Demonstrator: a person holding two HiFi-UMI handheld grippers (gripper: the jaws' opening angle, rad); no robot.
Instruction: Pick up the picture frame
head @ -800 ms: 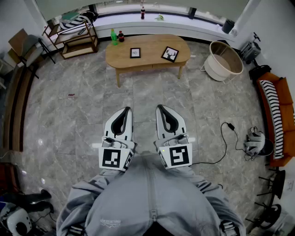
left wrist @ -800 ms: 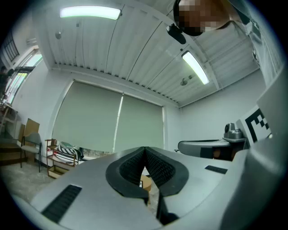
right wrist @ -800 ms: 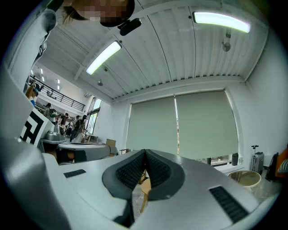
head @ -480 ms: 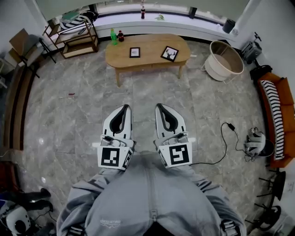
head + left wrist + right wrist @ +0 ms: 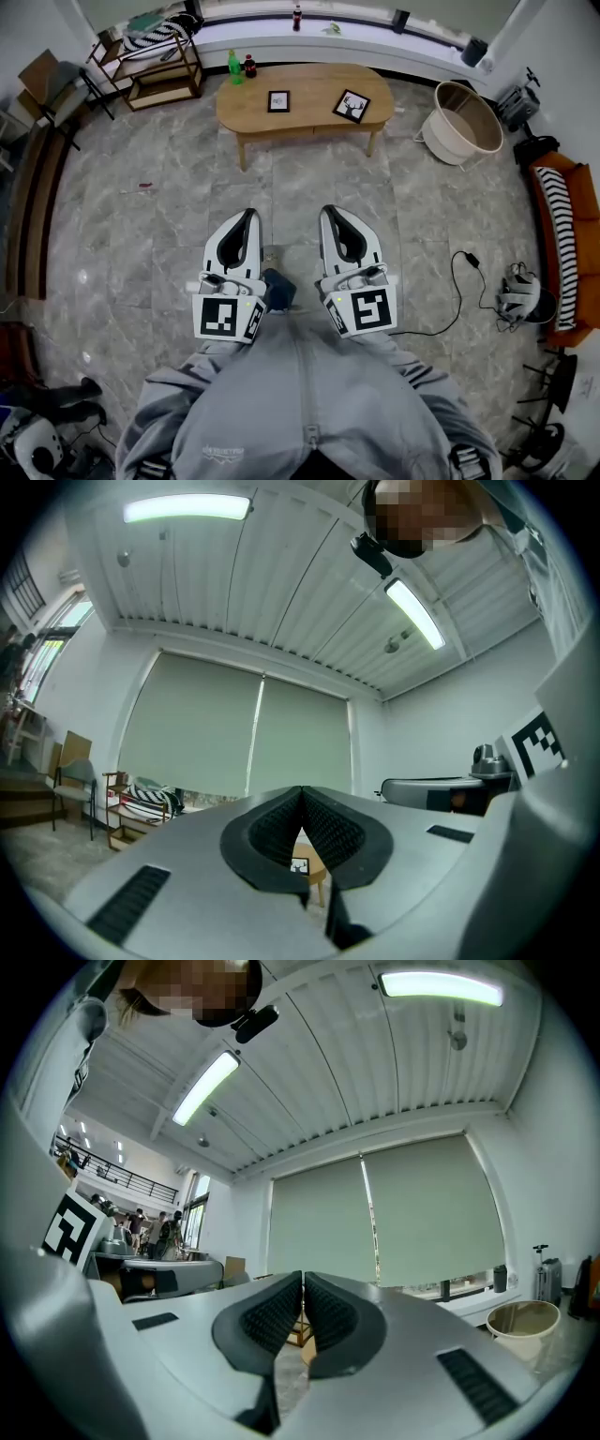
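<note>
Picture frame well beyond left gripper

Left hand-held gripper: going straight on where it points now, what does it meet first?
The way looks free over the grey tiled floor; the left hand-held gripper would probably first meet the oval wooden coffee table far ahead, though depth is unclear.

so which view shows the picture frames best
Head view: the left picture frame and the right picture frame sit in full view on the table. The left gripper view glimpses one past its jaws; right gripper view, none.
</note>
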